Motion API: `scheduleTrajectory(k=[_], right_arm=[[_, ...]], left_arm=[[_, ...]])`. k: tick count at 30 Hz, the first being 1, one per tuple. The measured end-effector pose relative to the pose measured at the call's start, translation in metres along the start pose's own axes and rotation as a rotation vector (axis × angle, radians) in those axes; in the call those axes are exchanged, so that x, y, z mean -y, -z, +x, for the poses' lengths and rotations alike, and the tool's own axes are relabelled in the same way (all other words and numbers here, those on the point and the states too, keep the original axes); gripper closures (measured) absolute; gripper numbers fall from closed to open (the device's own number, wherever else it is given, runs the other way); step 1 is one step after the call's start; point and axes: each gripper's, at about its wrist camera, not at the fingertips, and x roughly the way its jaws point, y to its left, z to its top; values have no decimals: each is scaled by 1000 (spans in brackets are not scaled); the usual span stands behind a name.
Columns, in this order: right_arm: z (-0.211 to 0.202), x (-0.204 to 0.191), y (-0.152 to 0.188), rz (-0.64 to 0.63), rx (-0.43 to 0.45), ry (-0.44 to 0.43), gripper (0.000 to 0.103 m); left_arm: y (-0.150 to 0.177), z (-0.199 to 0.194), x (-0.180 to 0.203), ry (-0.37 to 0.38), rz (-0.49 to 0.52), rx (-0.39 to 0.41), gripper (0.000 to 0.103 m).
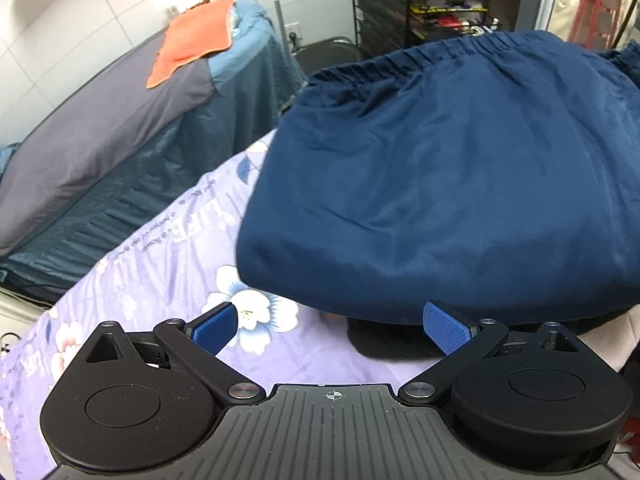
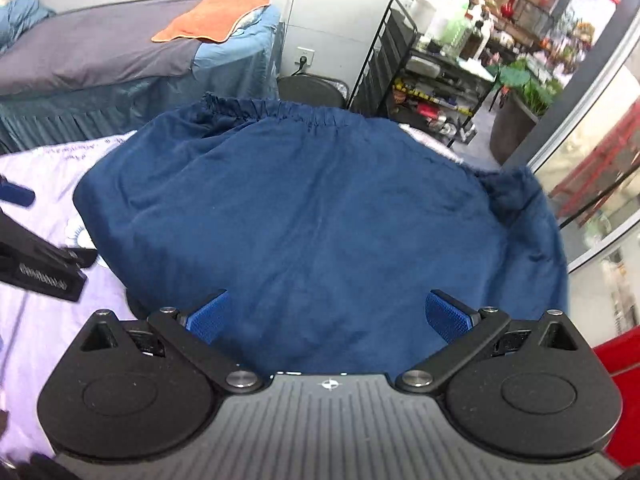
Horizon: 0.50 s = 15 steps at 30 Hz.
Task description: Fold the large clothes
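Observation:
A dark blue garment [image 1: 452, 184] with a gathered elastic waistband lies folded on a lilac floral sheet [image 1: 160, 264]. My left gripper [image 1: 332, 328] is open and empty, just short of the garment's near left edge. In the right wrist view the same garment [image 2: 312, 208] fills the middle, waistband at the far side. My right gripper [image 2: 328, 316] is open and empty, hovering over the garment's near edge. The left gripper's body [image 2: 36, 256] shows at the left edge of that view.
A bed with a grey cover [image 1: 100, 132] and an orange towel [image 1: 192, 40] stands to the left. A black wire shelf rack [image 2: 424, 80] and a dark round chair seat [image 2: 312, 86] stand behind. A glass wall [image 2: 600, 160] is at the right.

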Motion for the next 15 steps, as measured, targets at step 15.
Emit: scheduleTrajectory(k=[15], right_arm=[[7, 23, 4, 59, -29, 17, 1]], left_arm=[[-7, 5, -5, 9, -17, -15, 0]])
